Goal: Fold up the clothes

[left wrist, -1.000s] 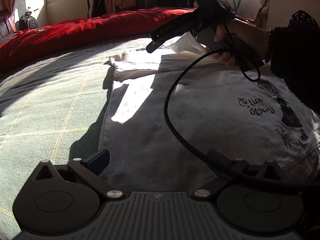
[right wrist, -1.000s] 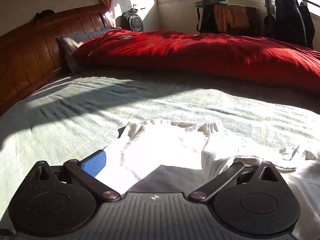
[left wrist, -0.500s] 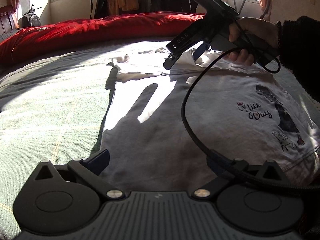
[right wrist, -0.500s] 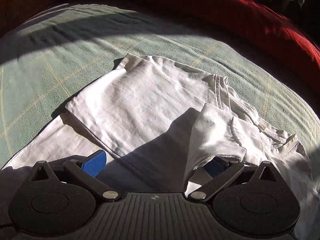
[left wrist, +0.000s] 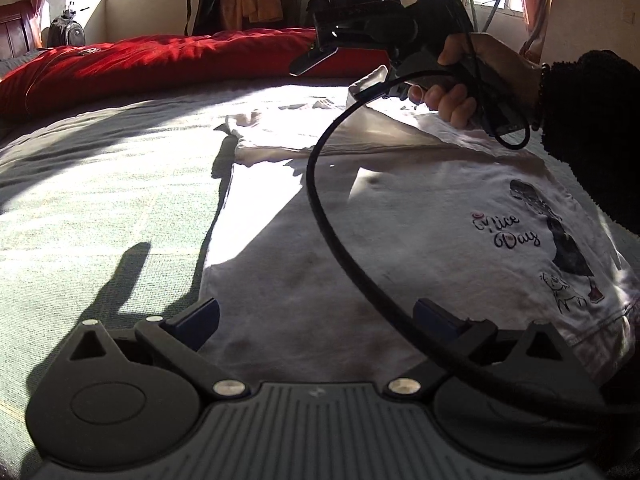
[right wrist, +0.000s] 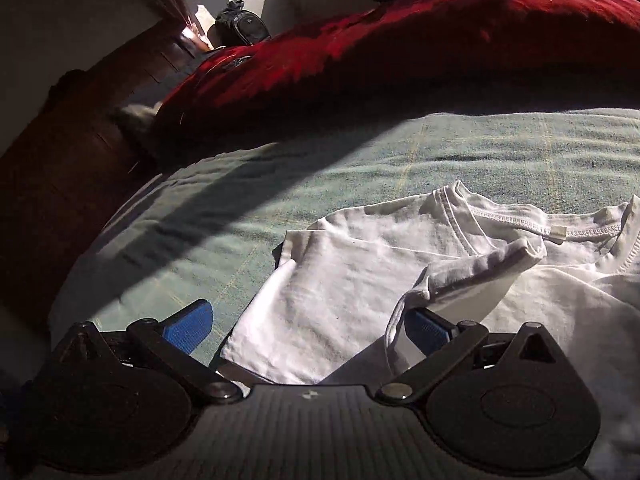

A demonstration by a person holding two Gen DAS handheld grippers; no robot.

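Observation:
A white T-shirt with a "Nice Day" print lies flat on the green bed cover. My left gripper hovers open over its near hem, one finger beside the shirt's left edge. A hand holds my right gripper above the shirt's far end. In the right wrist view my right gripper is open, and the folded-in sleeve hangs draped over its right finger, lifted off the shirt. The collar lies just beyond.
A red duvet is bunched along the far side of the bed. A wooden headboard stands at the left. A black cable loops from the right gripper across the shirt to my left gripper. Furniture and hanging clothes line the windows.
My right gripper has risen and swung over the shirt's top, lifting the sleeve that is draped on its right finger. My left gripper has stayed open by the hem.

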